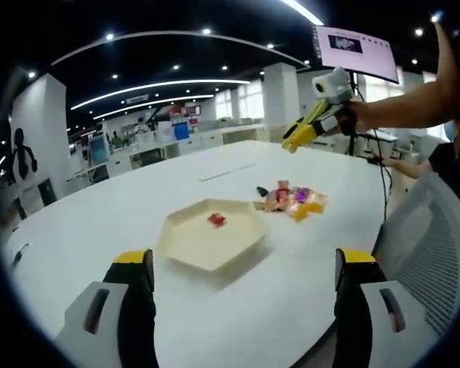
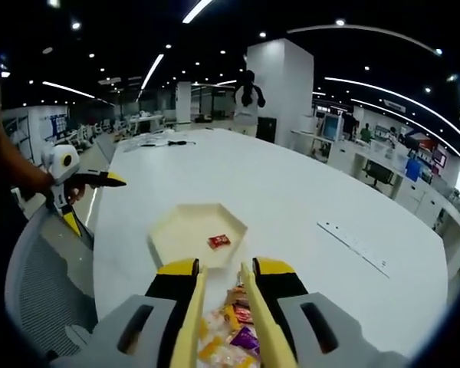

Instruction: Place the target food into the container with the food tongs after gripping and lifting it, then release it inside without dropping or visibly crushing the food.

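Yellow tongs [image 2: 221,322] sit between the right gripper [image 2: 222,268]'s jaws at frame bottom, tips hidden over blurry wrapped snacks [image 2: 234,337]. Left gripper [image 1: 245,261] is spread. One red candy [image 2: 218,241] lies in the hexagonal tray [image 2: 169,230].

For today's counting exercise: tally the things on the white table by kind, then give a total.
Hexagonal tray: 1
Red wrapped snack inside the tray: 1
Pile of wrapped snacks beside the tray: 1 pile, pieces too small to count
Total: 3
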The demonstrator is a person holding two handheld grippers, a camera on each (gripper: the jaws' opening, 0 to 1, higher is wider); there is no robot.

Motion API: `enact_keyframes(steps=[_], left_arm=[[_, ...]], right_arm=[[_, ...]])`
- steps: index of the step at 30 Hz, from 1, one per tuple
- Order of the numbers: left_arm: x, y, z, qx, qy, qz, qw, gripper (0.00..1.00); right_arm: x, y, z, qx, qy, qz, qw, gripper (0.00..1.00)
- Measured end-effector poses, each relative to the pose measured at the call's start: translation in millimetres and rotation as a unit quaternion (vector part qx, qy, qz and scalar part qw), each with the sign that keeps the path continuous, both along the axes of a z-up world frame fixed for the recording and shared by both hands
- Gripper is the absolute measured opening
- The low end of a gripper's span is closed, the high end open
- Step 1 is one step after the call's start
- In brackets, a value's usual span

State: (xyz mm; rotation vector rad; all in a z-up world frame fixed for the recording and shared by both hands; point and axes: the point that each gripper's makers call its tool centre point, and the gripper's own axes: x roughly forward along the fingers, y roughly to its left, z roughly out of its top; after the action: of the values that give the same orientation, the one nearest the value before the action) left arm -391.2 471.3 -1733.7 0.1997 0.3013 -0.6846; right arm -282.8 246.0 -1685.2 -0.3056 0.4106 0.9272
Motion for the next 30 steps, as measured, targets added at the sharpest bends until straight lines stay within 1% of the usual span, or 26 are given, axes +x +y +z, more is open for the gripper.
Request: enact_keyframes(steps=[4, 8, 13, 16, 23, 30], left_arm=[[0.4, 0.7, -0.2, 0.0, 0.0, 0.001, 1.0, 0.94], [0.7, 1.4, -0.2, 0.0, 0.0, 0.002, 1.0, 0.94], [0.7, 1.8, 0.2, -0.001, 0.0, 0.003, 1.0, 0.94], [1.0, 2.2, 0.5, -0.002, 0.0, 0.004, 1.0, 0.94], [1.6, 3.1, 0.9, -0.002, -0.001, 0.007, 1.0, 0.94], [1.7, 3.1, 0.6, -0.002, -0.001, 0.007, 1.0, 0.94]], right_arm=[[-2.1, -0.9, -0.4, 0.016, 0.018, -0.002, 0.9997, 0.27], [-3.2, -0.7, -2.9, 0.015, 0.024, -0.001, 0.9996, 0.27], [-4.3, 1.0, -8.4, 0.004, 0.02, 0.006, 0.9998, 0.27], [-6.6, 3.1, -11.8, 0.002, 0.024, 0.013, 0.9996, 0.27], [-5.4, 1.3, -26.1, -0.004, 0.032, 0.012, 0.9994, 0.28], [-2.6, -0.5, -35.3, -0.011, 0.031, 0.008, 0.9994, 0.28]])
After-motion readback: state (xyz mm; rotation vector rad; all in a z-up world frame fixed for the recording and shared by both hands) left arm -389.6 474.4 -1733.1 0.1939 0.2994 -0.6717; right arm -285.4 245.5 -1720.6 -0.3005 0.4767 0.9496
